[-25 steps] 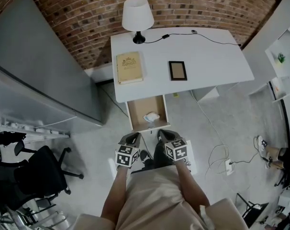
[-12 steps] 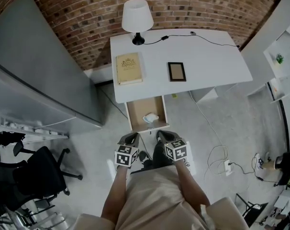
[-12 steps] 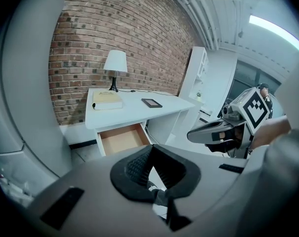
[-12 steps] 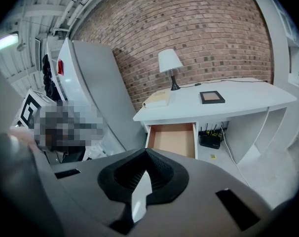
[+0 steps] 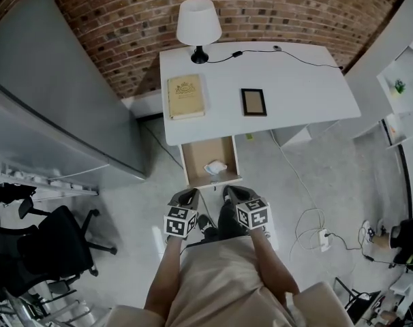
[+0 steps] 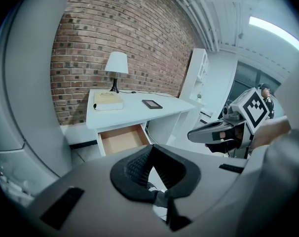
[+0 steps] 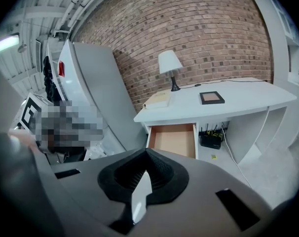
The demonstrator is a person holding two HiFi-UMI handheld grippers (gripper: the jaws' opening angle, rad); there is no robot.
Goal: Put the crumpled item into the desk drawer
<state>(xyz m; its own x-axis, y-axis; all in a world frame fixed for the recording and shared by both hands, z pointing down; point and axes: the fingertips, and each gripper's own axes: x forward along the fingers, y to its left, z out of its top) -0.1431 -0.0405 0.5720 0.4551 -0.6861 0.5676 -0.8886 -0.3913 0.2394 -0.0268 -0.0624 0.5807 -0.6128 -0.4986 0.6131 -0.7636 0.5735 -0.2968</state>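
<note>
The crumpled white item (image 5: 215, 167) lies inside the open desk drawer (image 5: 193, 167), near its front right corner. The drawer hangs out below the white desk (image 5: 295, 87). Both grippers are held close to the person's waist, short of the drawer front. My left gripper (image 5: 186, 197) is shut with nothing in it, and so is my right gripper (image 5: 232, 193). In the left gripper view the shut jaws (image 6: 150, 157) point at the drawer (image 6: 122, 138); the right gripper view (image 7: 146, 174) shows its wooden bottom (image 7: 174, 139). The item does not show in either gripper view.
On the desk stand a white lamp (image 5: 198, 20), a tan book (image 5: 186, 95) and a dark picture frame (image 5: 253, 101). A tall grey cabinet (image 5: 56, 114) stands left of the desk, with an office chair (image 5: 43, 244) nearer. A cable and power strip (image 5: 322, 236) lie on the floor at right.
Both grippers stay where they were, shut. The head view has shifted slightly, and a person at the far right edge has moved.
</note>
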